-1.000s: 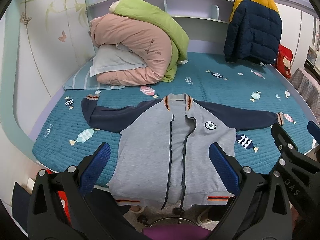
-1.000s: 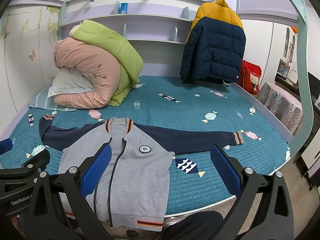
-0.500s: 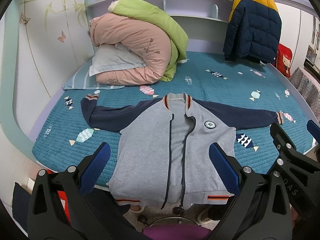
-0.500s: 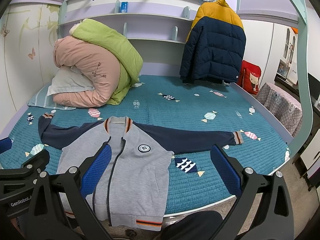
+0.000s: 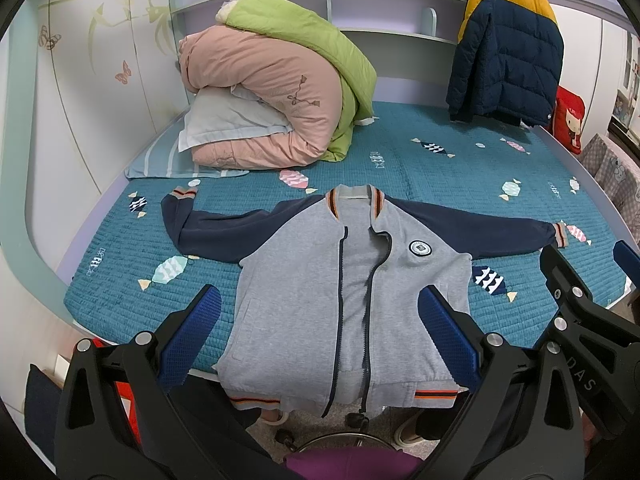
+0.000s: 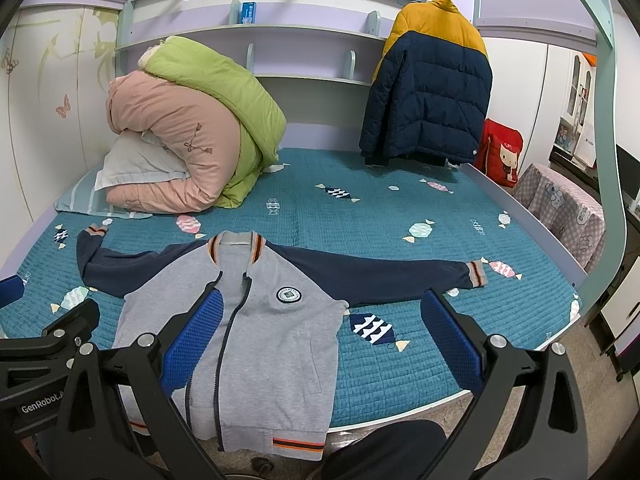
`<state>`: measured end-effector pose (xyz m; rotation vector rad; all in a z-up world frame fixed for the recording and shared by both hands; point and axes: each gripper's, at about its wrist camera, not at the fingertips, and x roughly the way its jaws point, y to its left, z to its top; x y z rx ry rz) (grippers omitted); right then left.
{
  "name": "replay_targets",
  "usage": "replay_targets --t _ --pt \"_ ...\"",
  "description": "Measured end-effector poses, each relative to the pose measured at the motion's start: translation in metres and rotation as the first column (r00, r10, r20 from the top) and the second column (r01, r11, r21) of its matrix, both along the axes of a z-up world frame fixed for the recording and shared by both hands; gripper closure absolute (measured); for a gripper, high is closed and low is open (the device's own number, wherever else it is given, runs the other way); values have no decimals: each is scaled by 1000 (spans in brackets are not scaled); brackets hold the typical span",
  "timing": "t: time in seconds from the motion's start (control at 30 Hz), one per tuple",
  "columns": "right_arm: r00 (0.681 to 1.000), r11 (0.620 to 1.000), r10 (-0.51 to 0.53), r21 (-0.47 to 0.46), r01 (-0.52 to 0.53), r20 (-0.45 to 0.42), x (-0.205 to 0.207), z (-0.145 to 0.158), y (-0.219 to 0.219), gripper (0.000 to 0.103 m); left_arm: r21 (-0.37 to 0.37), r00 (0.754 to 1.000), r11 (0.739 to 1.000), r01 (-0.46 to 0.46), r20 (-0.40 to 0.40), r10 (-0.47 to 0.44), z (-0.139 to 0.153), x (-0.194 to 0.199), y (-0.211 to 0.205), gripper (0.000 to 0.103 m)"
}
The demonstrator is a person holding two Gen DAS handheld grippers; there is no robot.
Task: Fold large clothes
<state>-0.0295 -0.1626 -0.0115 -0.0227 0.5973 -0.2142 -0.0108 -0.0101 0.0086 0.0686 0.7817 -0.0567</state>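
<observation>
A grey zip jacket with navy sleeves lies flat, front up, on the teal bed, both sleeves spread sideways and its hem hanging over the near edge. It also shows in the right wrist view. My left gripper is open and empty, held above the jacket's lower body. My right gripper is open and empty, held over the jacket's right side and the bedcover. Neither touches the cloth.
A rolled pink and green duvet with a pillow lies at the bed's back left. A navy and yellow puffer coat hangs at the back right. A red cushion and a checked cloth stand beyond the right bed edge.
Both views have shifted very slightly; the jacket sits a touch higher in frame. Both grippers stay open and the jacket has not moved.
</observation>
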Motion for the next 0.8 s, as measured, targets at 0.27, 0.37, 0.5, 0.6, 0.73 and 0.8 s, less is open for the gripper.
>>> replay_targets --t 0.27,0.37,0.5,0.6,0.73,0.8 --pt "1000 1000 1 -1 -1 -1 0 0 0 7 -1 1000 1000 0 -2 0 -1 -1 0 5" --pt "1000 1000 1 -2 -1 -2 0 0 0 7 1 1000 1000 0 -2 0 -2 -1 -1 5" --pt "1000 1000 3 -2 -3 -3 0 0 0 7 1 1000 1000 0 -3 0 -2 -1 -1 5" --pt "1000 1000 3 -1 -3 -2 0 0 0 7 1 1000 1000 0 -2 0 -3 -1 -1 5" --pt "1000 1000 4 -1 -4 -4 0 0 0 7 2 1000 1000 -1 -3 1 -3 -2 -1 5" --pt "1000 1000 4 -1 -4 -4 0 0 0 7 2 1000 1000 -1 -3 1 -3 -1 -1 5"
